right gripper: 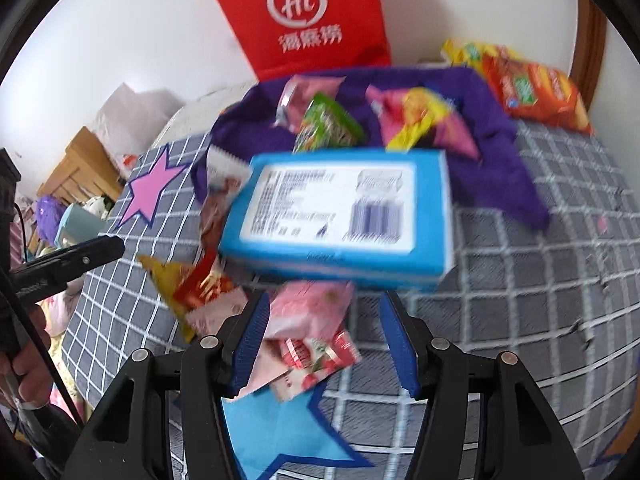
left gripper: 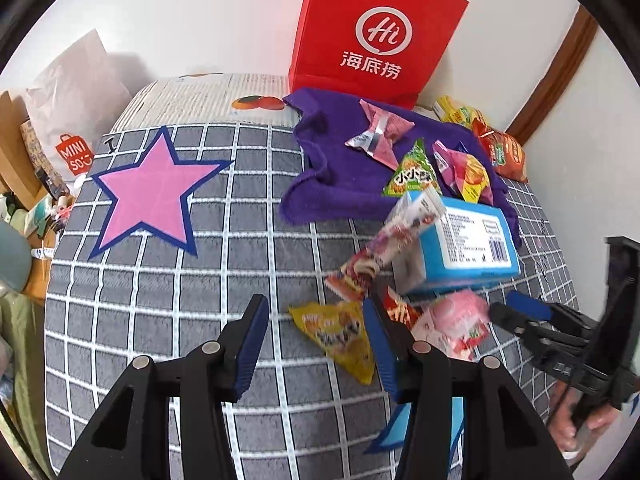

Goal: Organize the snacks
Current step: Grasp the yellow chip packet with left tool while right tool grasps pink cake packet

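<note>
The right gripper (right gripper: 324, 340) is held open over the pink snack packet (right gripper: 308, 320), which lies on the checked cover (right gripper: 520, 280) by the blue box (right gripper: 344, 216); the left gripper (left gripper: 316, 344) is open and empty. If the jaws are closed here, the neighbouring red packet (right gripper: 204, 288) may be caught too, though blur leaves the overlap uncertain.

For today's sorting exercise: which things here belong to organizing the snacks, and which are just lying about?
Job: blue box; pink packet; yellow packet; green packet; orange bag; pink star; blue star.
Lying about: red bag; Miniso bag.
</note>
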A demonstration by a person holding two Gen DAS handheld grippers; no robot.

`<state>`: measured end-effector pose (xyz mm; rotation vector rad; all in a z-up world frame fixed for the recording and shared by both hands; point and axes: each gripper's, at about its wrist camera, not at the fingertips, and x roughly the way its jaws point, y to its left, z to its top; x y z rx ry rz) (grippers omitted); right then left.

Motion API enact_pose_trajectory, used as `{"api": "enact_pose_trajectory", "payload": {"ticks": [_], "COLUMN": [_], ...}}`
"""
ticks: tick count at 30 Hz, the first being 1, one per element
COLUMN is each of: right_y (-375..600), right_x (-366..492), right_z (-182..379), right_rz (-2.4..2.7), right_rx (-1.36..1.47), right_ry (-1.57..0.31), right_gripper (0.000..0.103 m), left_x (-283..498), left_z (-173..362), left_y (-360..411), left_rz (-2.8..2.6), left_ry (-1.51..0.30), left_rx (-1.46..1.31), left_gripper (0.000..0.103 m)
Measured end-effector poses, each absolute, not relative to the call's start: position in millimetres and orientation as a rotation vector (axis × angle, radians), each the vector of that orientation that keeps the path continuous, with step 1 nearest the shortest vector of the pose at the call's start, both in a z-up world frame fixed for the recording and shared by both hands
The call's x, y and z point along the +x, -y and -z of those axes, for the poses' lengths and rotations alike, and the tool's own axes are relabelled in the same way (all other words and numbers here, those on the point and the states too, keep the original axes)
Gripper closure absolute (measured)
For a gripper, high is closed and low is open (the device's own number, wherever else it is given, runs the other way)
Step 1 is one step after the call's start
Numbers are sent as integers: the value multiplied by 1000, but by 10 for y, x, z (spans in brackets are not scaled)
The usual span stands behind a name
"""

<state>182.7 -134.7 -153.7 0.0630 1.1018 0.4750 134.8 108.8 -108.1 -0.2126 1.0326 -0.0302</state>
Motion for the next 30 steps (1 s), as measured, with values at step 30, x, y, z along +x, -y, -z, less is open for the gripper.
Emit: {"api": "enact_pose_trajectory", "payload": {"ticks": [30], "right_y": [1900], "right_x": [1430], "right_z": [1916], "right_rz": [-309], "right_rx": [85], "right_ry": [-1049], "right_gripper": [69], "left_x": [973], "left_z": [1276], "left_y": [-935], "left_rz": [57], "left_ry": [-1042], "left_rx": [-243], "left_gripper": [55]}}
